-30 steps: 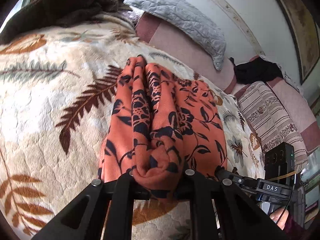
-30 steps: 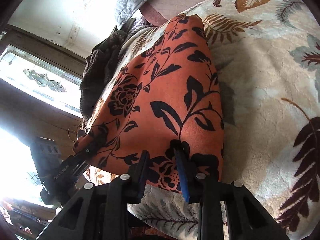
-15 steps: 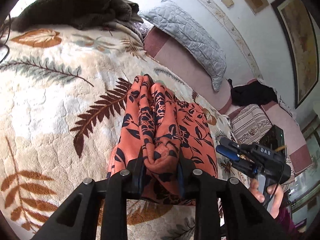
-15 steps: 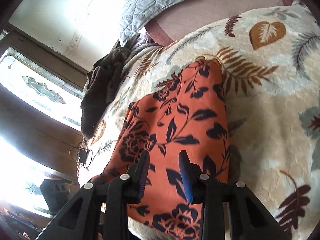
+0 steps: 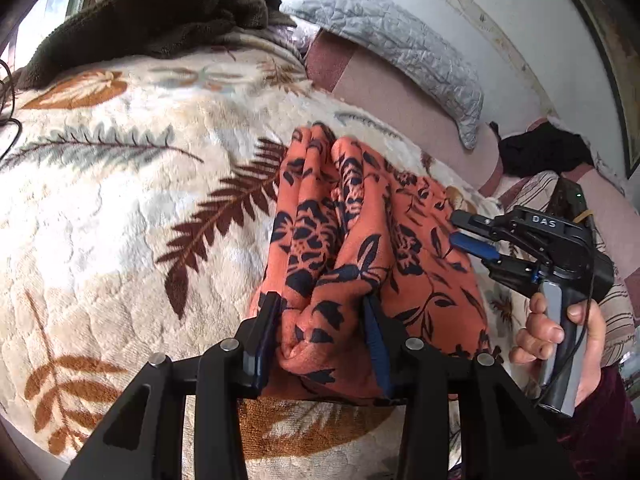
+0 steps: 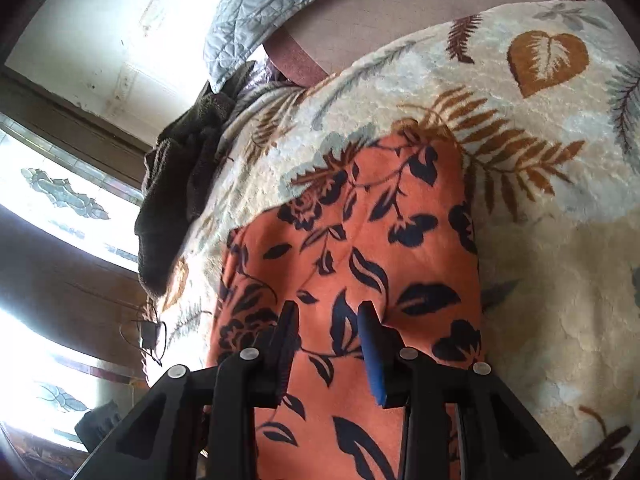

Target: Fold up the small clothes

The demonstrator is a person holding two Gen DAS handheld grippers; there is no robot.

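- The orange floral garment (image 5: pixel 360 248) lies on the bed's leaf-print blanket (image 5: pixel 120 200), already gathered into a long narrow bundle several layers thick, so I judge the early folds done.
- In the left wrist view the bundle's near end bunches up between the fingers of the left gripper (image 5: pixel 320 328); the jaws stand moderately apart with the thick cloth filling the gap and both pads pressing into it, so this gripper has hold of that end.
- The right gripper (image 5: pixel 472 232), seen at about 3 o'clock in the left view, hovers just above the garment's right-hand edge with its fingers a little apart and nothing between them.
- In its own view the right gripper (image 6: pixel 328 328) has its jaws parted over flat cloth (image 6: pixel 360 240); no fabric is pinched.
- What seems left: laying the lifted end down or across for a final fold, then smoothing. The raised ridges along the bundle suggest it is not yet neat.
- Long axis: in the left view the garment runs from the gripper at 6 o'clock up towards 12 o'clock, its far tip pointing at the grey pillow (image 5: pixel 400 48) by the wall.
- In the right view it runs likewise from 6 o'clock towards 12 o'clock, narrowing slightly at the far end.
- A dark brown cloth heap (image 5: pixel 152 12) sits well apart at 11 o'clock.
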